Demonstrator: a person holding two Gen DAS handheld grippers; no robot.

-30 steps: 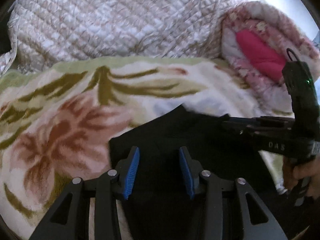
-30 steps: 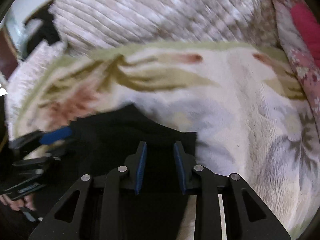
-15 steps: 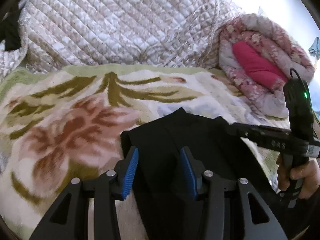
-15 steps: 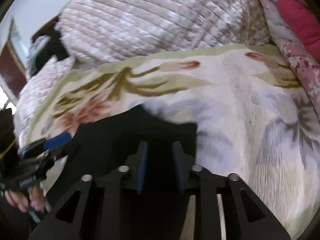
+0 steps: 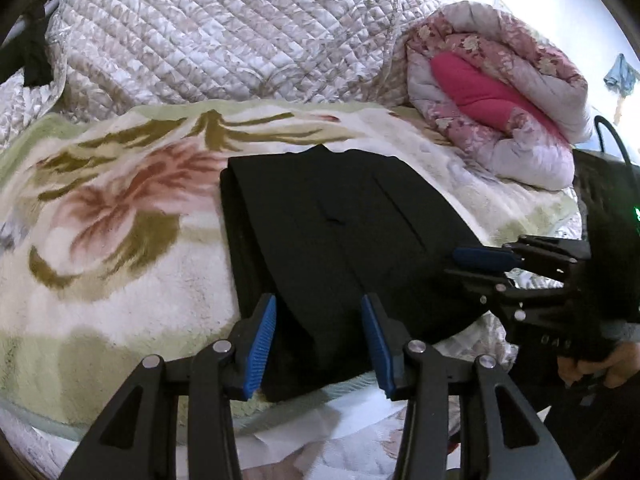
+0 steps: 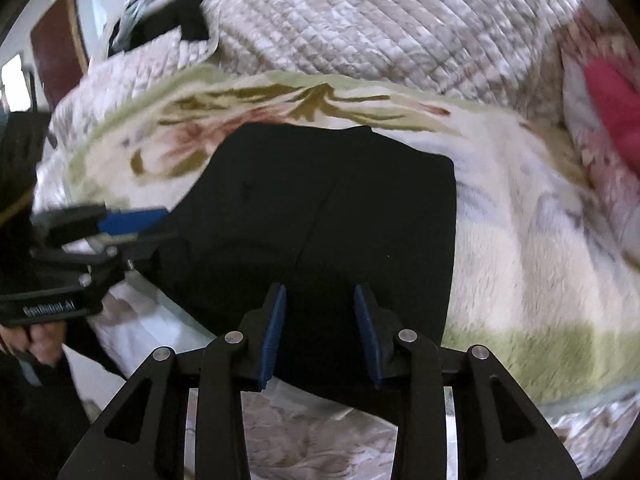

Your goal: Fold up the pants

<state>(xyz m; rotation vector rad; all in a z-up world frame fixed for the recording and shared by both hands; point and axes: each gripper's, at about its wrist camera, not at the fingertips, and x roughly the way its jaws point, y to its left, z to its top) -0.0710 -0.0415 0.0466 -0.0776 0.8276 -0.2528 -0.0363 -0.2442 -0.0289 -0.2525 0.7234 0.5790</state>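
The black pants (image 5: 336, 236) lie folded in a compact stack on the floral blanket (image 5: 100, 216), near its front edge. They also show in the right wrist view (image 6: 320, 216). My left gripper (image 5: 318, 340) is open and empty, raised over the stack's near left corner. My right gripper (image 6: 320, 328) is open and empty over the stack's near right part. Each gripper shows in the other's view: the right one (image 5: 480, 264) at the stack's right edge, the left one (image 6: 132, 224) at its left edge.
A quilted beige cover (image 5: 224, 40) is heaped behind the blanket. A rolled pink floral quilt (image 5: 496, 92) lies at the back right. Dark items (image 6: 160, 20) and a wooden frame stand at the far left. The bed's front edge (image 6: 304, 432) is just below the grippers.
Both grippers have drawn back and risen from the pants, so the whole folded stack now shows. The pants lie still on the blanket.
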